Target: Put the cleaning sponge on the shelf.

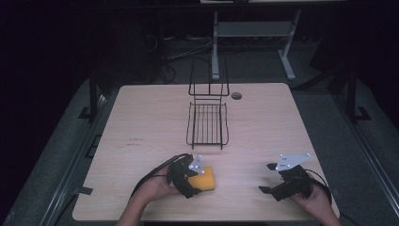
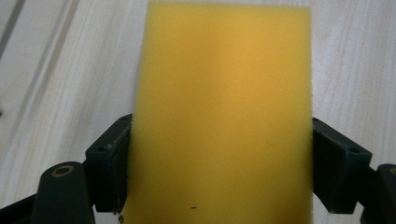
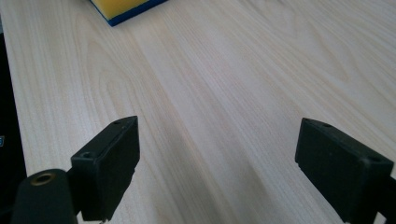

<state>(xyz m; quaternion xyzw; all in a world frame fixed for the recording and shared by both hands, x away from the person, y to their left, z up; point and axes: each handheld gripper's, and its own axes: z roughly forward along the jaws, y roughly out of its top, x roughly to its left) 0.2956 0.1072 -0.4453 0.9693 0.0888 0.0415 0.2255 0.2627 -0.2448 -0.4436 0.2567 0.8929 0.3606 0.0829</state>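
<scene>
High view frames a person's forearms at the near edge of a pale, wood-grained rectangular worktop (image 1: 141,122), a black two-jawed tool in each hand. The left tool (image 1: 194,184) pinches a thick yellow foam sponge (image 1: 204,179), which sits on the worktop near its front edge, left of centre. Left gripper view looks straight down the sponge (image 2: 224,116): its fine-pored, matt yellow face is a tall rectangle with soft, fuzzy edges, and the two blocky black jaws press against its long sides, one on each flank, the light wood grain showing on either side.

The right tool (image 1: 267,178), topped by a grey three-cornered plate, sits well apart from the sponge toward the worktop's front right corner. Right gripper view shows its squared black jaws spread wide over bare wood with nothing between them; a corner of the sponge (image 3: 123,8) shows at the top edge, yellow above a thin dark blue underside.

A black wire rack (image 1: 207,123) with a flat slatted base and an upright looped back stands at the middle of the worktop, beyond both tools. A small round grommet hole (image 1: 236,95) marks the far edge.
</scene>
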